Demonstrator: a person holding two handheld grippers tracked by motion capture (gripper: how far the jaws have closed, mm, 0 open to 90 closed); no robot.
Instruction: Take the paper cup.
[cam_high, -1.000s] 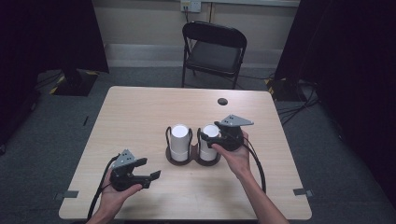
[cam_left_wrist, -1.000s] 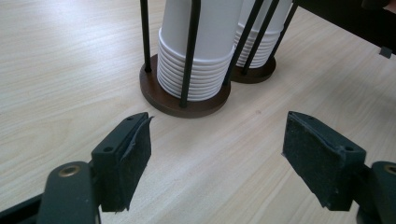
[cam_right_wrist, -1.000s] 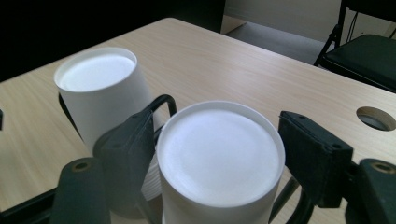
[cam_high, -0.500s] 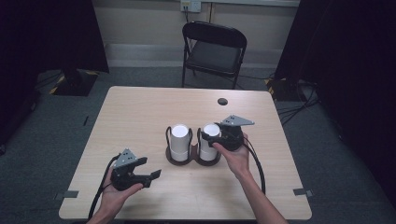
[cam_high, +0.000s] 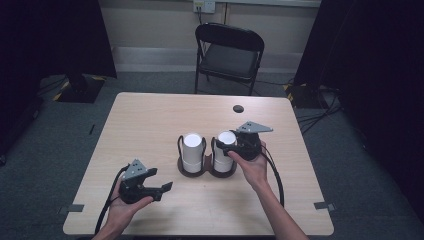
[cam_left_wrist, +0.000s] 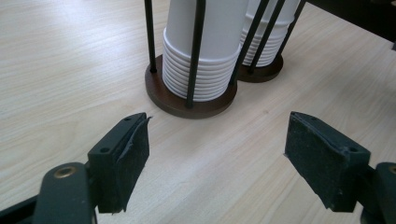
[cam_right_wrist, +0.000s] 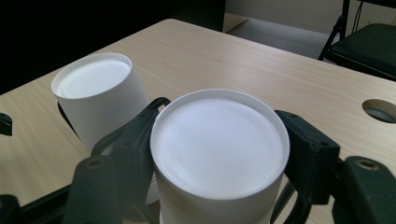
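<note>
Right gripper (cam_right_wrist: 217, 154) clamped on top cup (cam_right_wrist: 219, 154) of right stack, in holder (cam_high: 207, 170) at table centre. Lift straight up between rods, grip gentle, no crushing. Left gripper (cam_left_wrist: 217, 149) wide open, empty, near left stack (cam_left_wrist: 205, 51); could steady base if stack sticks.

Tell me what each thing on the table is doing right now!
Right tongs: shut on right cup stack, pads pressing both sides of the top cup.
Left tongs: open, holding nothing, near the table.
Right cup stack: upside down, upright in its wire holder.
Left cup stack: upside down, upright in its holder, untouched.
Table: bare wood.
</note>
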